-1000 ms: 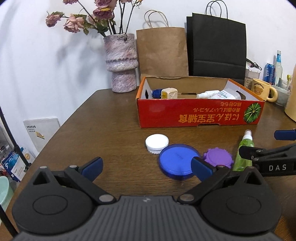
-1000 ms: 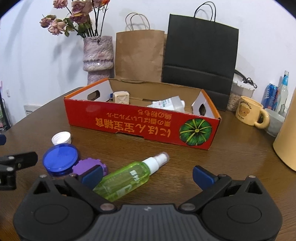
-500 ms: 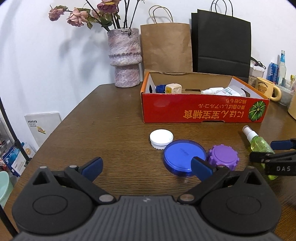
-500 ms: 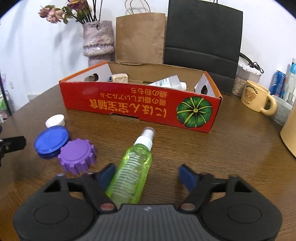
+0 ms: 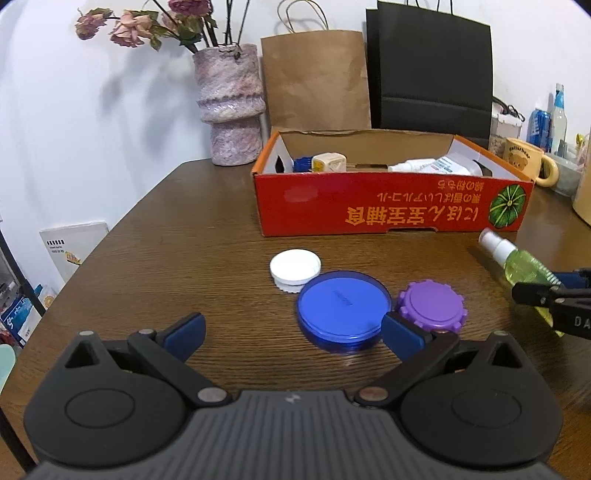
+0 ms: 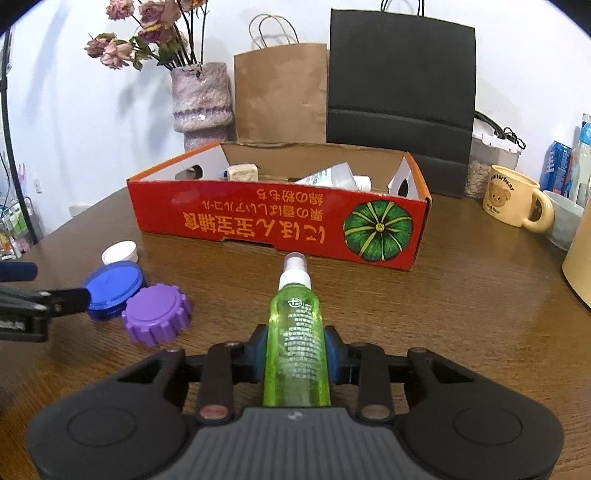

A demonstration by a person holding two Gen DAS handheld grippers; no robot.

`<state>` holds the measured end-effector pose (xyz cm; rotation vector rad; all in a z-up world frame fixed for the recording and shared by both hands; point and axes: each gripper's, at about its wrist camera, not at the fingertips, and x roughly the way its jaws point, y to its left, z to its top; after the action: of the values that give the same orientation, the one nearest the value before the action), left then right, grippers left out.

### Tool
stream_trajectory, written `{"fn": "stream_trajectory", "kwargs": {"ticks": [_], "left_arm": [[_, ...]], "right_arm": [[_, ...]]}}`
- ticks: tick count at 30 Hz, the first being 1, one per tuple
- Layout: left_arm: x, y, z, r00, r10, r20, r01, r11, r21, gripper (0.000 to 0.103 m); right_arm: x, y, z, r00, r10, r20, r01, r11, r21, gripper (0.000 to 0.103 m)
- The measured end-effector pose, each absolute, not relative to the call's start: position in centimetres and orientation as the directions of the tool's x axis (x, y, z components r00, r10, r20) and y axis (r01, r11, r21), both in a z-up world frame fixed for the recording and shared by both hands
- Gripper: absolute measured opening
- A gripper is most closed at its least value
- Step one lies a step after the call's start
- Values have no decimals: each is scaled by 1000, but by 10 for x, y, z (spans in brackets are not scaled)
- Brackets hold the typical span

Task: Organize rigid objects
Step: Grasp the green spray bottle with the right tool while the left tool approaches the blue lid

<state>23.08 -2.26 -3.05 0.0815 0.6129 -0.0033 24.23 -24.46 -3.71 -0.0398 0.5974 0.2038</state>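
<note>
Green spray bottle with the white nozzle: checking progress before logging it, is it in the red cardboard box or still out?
Out. The green spray bottle lies on the brown wooden table before the red cardboard box, clamped in the right gripper.

A mottled pink vase [image 6: 201,99] of dried flowers [image 6: 147,26] stands at the back of the desk [image 6: 461,295]. Right of the vase lean a brown paper bag [image 6: 280,92] and a black paper bag [image 6: 400,92]; farther right sits a yellow bear mug [image 6: 511,201].

home | wood table [image 5: 184,229], flower vase [image 5: 229,110], bear mug [image 6: 513,201], paper bags [image 6: 280,92]
</note>
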Motion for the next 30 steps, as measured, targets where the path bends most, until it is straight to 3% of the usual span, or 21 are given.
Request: {"fn": "stream_trajectory", "kwargs": {"ticks": [10,26,27,30], "left_arm": [[246,-34,-39,799,31,-600,30,996,90,103],[268,-37,-47,780,25,-626,15,998,60,103],[268,-36,-47,779,20,-626,16,999,52,101],[266,-35,-46,786,0,-618,25,999,31,82]], "right_arm": [[231,-244,-30,848,159,-506,-185,983,-2,30],[228,-241,-33,856,140,-497,-173,985,-21,31],[228,-240,-33,857,138,-496,-172,985,-24,30],[226,-240,-32,860,135,-492,-171,985,-28,30]]}}
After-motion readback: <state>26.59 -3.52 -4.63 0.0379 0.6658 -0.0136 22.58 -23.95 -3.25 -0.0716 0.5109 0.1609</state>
